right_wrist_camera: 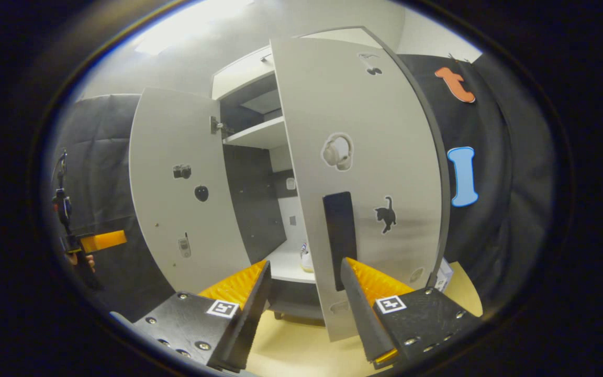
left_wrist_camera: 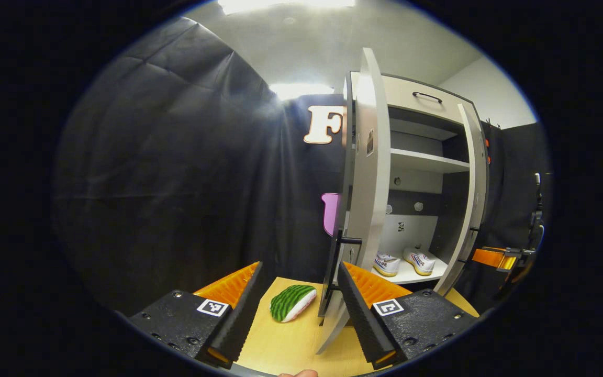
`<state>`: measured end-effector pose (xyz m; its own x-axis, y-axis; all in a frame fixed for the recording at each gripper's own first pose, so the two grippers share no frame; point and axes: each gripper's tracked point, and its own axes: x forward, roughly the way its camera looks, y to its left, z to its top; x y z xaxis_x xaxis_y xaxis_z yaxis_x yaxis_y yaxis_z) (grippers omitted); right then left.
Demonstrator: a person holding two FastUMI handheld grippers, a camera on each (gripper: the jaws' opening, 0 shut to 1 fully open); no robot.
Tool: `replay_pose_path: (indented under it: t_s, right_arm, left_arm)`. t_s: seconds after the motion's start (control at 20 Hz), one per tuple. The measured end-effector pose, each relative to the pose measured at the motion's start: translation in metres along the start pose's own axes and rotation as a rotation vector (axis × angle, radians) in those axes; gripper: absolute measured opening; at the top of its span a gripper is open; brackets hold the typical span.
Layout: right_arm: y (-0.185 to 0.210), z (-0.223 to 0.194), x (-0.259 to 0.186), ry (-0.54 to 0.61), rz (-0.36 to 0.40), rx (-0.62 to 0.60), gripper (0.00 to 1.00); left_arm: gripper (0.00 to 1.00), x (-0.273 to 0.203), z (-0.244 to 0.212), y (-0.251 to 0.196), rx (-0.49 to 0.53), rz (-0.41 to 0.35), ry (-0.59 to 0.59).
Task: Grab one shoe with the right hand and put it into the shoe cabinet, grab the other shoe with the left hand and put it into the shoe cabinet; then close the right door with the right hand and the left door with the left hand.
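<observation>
Shoes (left_wrist_camera: 403,263): in the left gripper view both white sneakers sit side by side on the shoe cabinet's (left_wrist_camera: 422,99) bottom shelf, so the placing looks done. The left tool (left_wrist_camera: 297,309) is spread wide and empty, close to the open left door (left_wrist_camera: 369,173). In the right gripper view, the right tool (right_wrist_camera: 304,309), wide and empty, faces the right door (right_wrist_camera: 364,157); both doors remain to be closed.

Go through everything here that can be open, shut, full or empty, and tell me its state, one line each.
Shoe cabinet: open, two shoes on the bottom shelf.
Left door: open.
Right door: open.
Shoes: inside, side by side.
Upper shelf: bare where visible.
Left hand-held gripper: open, holding nothing.
Right hand-held gripper: open, holding nothing, near the right door's edge.
</observation>
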<state>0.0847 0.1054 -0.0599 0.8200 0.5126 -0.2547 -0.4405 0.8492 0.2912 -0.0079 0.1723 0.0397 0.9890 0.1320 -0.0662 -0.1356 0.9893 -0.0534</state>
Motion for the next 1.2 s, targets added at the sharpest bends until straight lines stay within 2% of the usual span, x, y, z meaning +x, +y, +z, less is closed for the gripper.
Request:
replay_pose_path:
  t_s: [0.55,0.85,1.1,1.2]
  right_arm:
    - [0.005,-0.004,-0.010,-0.012,-0.054,0.015,0.73]
    - [-0.005,-0.006,-0.012,-0.006,-0.085,0.016,0.73]
    - [-0.022,-0.005,-0.016,-0.012,-0.124,0.021,0.73]
    - [-0.029,-0.006,-0.016,-0.011,-0.139,0.031,0.73]
  left_arm:
    - [0.85,0.011,-0.008,0.006,-0.007,-0.048,0.021]
    - [0.85,0.025,-0.016,-0.011,0.000,-0.107,0.036]
    - [0.85,0.043,-0.022,-0.034,0.028,-0.148,0.050]
    - [0.84,0.044,-0.021,-0.033,0.070,-0.133,0.051]
